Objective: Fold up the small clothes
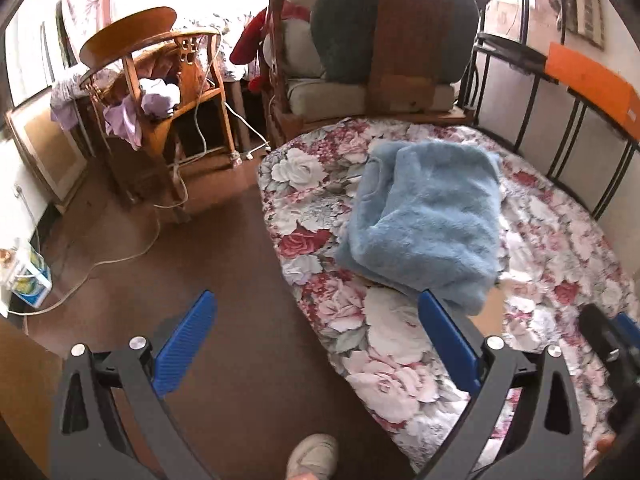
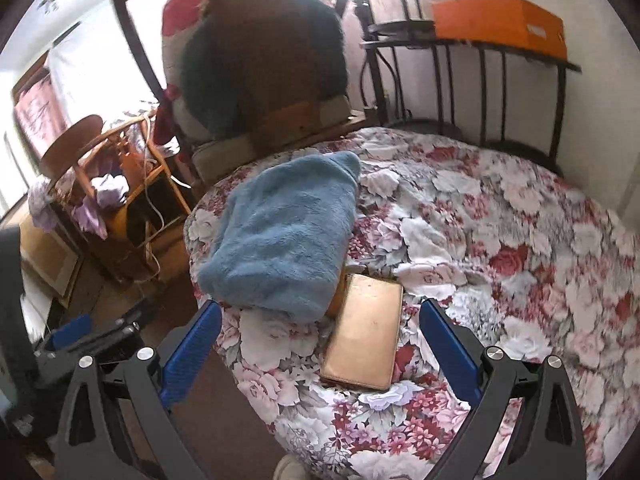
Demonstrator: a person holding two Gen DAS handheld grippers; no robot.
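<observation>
We've got the fluffy blue garment (image 1: 420,220) folded into a lumpy bundle on the floral bedspread (image 1: 560,248), left gripper (image 1: 316,344) and right gripper (image 2: 320,344) both spread wide, holding nothing.

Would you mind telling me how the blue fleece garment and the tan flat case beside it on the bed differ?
The blue fleece garment is soft, fluffy and bundled in thick folds; the tan flat case is thin, smooth and rectangular. The garment is the larger of the two. Its near edge laps over the case's far end. Both lie on the floral bedspread, untouched by either gripper.
</observation>
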